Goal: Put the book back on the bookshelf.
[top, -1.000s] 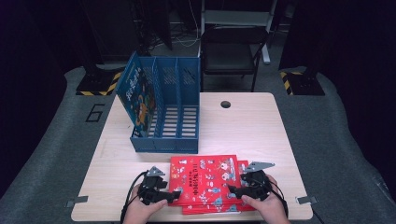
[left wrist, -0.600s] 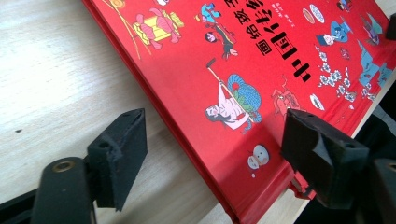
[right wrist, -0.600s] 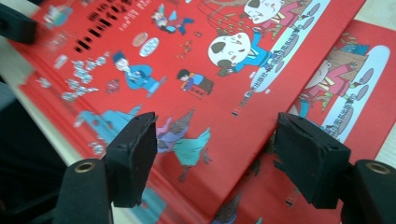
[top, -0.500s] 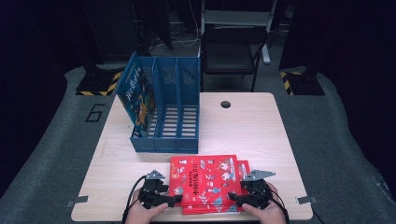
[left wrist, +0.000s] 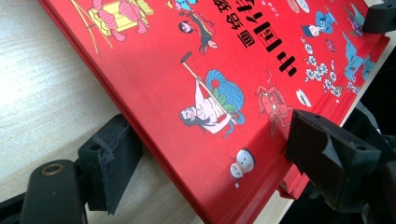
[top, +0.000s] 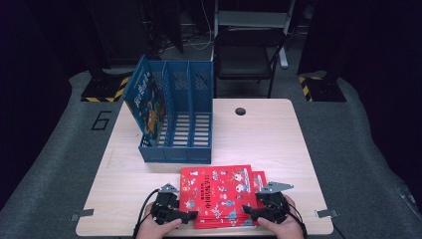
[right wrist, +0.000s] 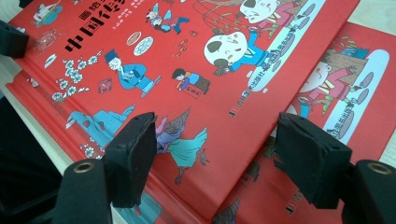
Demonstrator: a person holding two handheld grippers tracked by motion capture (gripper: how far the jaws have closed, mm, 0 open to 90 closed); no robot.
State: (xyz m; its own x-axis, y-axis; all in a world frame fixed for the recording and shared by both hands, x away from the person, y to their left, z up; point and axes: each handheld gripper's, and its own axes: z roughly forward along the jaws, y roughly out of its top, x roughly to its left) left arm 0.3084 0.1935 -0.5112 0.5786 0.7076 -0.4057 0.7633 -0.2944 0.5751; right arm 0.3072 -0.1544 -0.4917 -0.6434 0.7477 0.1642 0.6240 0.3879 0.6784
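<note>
A stack of red picture books lies at the table's front edge. The top red book point(top: 219, 191) point(left wrist: 187, 70) point(right wrist: 187, 60) covers most of a lower red book point(top: 260, 180) point(right wrist: 364, 93) that sticks out to the right. My left gripper point(top: 191, 215) point(left wrist: 210, 135) is open at the top book's front left corner, one jaw beneath its edge and one over the cover. At the front right corner my right gripper point(top: 247, 214) point(right wrist: 217, 135) is open, its jaws wide apart above both covers.
A blue three-slot file rack point(top: 174, 124) stands at the back left of the wooden table point(top: 263, 139), with a blue picture book point(top: 147, 104) upright in its leftmost slot. Beyond the table's far edge stands a dark chair point(top: 244, 55). A cable hole point(top: 241, 111) is near that edge.
Both grippers have drawn back slightly toward the table's front edge, the right one more. The books and rack have not moved.
</note>
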